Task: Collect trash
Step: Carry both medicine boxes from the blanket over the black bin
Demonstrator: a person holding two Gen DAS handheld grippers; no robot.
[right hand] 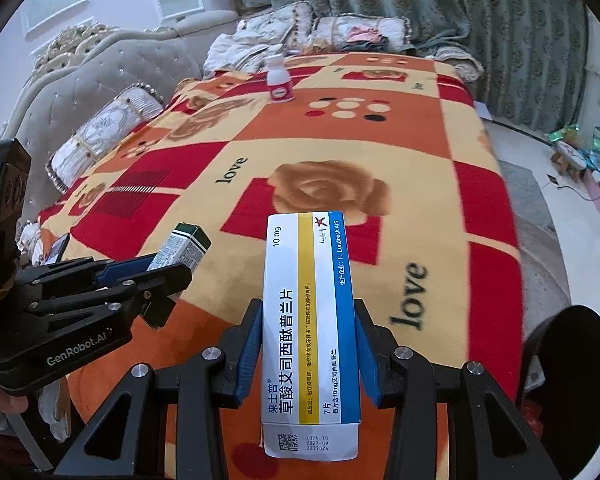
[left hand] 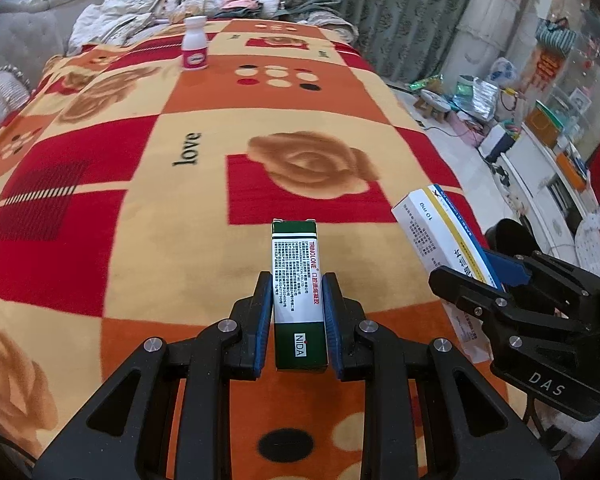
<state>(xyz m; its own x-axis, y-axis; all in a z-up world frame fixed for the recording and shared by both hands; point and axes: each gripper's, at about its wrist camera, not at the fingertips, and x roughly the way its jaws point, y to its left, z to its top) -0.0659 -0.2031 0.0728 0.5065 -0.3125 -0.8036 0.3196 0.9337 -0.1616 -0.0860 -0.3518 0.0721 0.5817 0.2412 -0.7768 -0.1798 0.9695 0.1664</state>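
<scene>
My left gripper [left hand: 296,284] is shut on a slim green and white medicine box [left hand: 297,280], held above the patterned blanket; the box also shows in the right wrist view [right hand: 182,248]. My right gripper [right hand: 306,316] is shut on a larger white, yellow and blue medicine box [right hand: 310,320], which also shows at the right of the left wrist view [left hand: 440,236]. A small white bottle with a pink label [left hand: 195,44] stands upright at the far end of the bed [right hand: 279,80], well away from both grippers.
The bed is covered by an orange, red and yellow blanket [left hand: 180,200]. Pillows and bedding [right hand: 108,128] lie along the grey tufted headboard [right hand: 60,92] and far end. A dark round bin rim [right hand: 572,360] is at the lower right. Clutter [left hand: 480,100] lies on the floor to the right.
</scene>
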